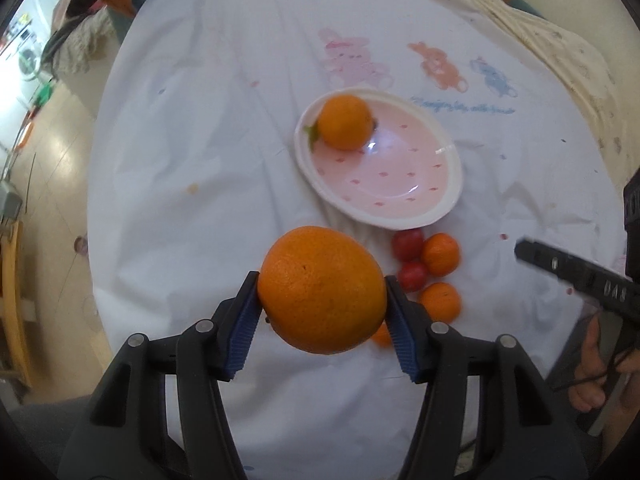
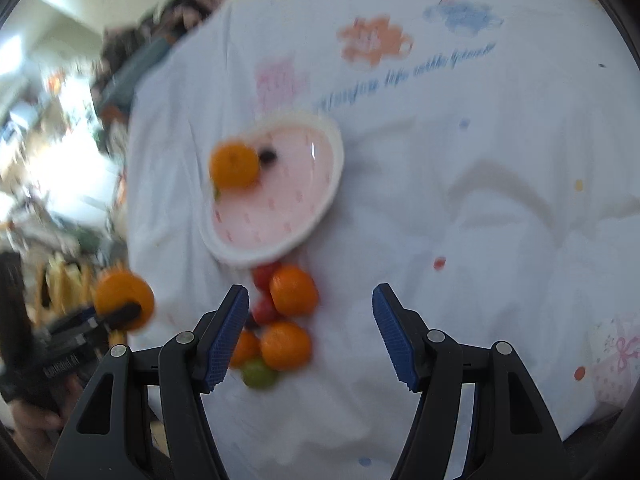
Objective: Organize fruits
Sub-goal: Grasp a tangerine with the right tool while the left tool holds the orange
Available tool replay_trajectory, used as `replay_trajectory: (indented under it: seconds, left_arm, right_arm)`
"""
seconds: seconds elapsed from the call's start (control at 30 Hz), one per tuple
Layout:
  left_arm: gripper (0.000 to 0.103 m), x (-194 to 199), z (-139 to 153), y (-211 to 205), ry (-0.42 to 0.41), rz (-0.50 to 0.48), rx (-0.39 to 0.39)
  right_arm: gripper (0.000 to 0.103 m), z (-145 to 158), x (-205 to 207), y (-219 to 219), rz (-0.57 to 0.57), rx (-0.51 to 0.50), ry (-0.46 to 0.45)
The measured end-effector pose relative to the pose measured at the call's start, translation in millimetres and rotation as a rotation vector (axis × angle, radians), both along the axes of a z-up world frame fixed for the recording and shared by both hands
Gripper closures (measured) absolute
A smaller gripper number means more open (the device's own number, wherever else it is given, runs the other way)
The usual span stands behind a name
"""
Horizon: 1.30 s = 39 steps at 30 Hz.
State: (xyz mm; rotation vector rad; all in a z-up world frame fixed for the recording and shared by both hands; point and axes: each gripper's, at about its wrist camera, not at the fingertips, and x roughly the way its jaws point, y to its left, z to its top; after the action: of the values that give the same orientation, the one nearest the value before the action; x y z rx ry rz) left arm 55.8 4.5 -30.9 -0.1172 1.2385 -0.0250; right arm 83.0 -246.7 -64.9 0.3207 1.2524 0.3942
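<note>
- Jaws of the left gripper (image 1: 322,292) are clamped on a large orange (image 1: 322,290), one blue ribbed pad pressed against each side of it; the fruit is lifted off the cloth, in front of the near edge of the plate (image 1: 448,204)
- Jaws of the right gripper (image 2: 310,334) stand wide apart with nothing between them; they hang over the white cloth (image 2: 460,220), just right of the loose pile of fruit
- pink oval plate with a white rim sits on the cloth past the pile; a second orange (image 1: 346,122) rests at its far left end, touching the rim there, with a small dark spot just beside it on the plate; the rest of the plate is bare
- loose fruit lies on the cloth just beside the near edge of the plate: two small red fruits (image 1: 408,244) and two mandarins (image 1: 440,254) packed together and touching; another orange piece is partly hidden behind the left gripper's right pad
- from the right wrist view a green fruit (image 2: 258,374) shows at the near end of the same pile; that view is blurred, so finer detail is unclear
- cloth is printed with pink, orange and blue bunny figures (image 1: 438,66) and a line of blue script, beyond the plate
- right gripper's black body enters the left wrist view from the right edge, well clear of the plate
</note>
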Motion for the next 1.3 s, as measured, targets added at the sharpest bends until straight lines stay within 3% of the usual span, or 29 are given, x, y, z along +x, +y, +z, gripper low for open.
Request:
replay_trajectory:
  seconds: [0.3, 0.4, 0.67, 1.3]
  left_arm:
    - [0.048, 3.3, -9.9, 10.0, 0.008, 0.059, -0.035]
    - [0.048, 3.8, -9.2, 8.7, 0.013, 0.059, -0.071]
    - [0.048, 6.2, -9.8, 12.0, 0.018, 0.074, -0.077]
    - [0.048, -3.8, -9.9, 14.6, -0.060, 0.069, 0.038]
  right_arm:
    - [0.037, -57.1, -9.0, 38.9, 0.104, 0.007, 0.212]
    - [0.045, -65.3, -6.5, 50.6, 0.112, 0.012, 0.227]
    - [0.057, -68.6, -9.4, 63.9, 0.151, -0.085, 0.187]
    - [0.057, -9.3, -8.8, 27.4, 0.058, 0.070, 0.045]
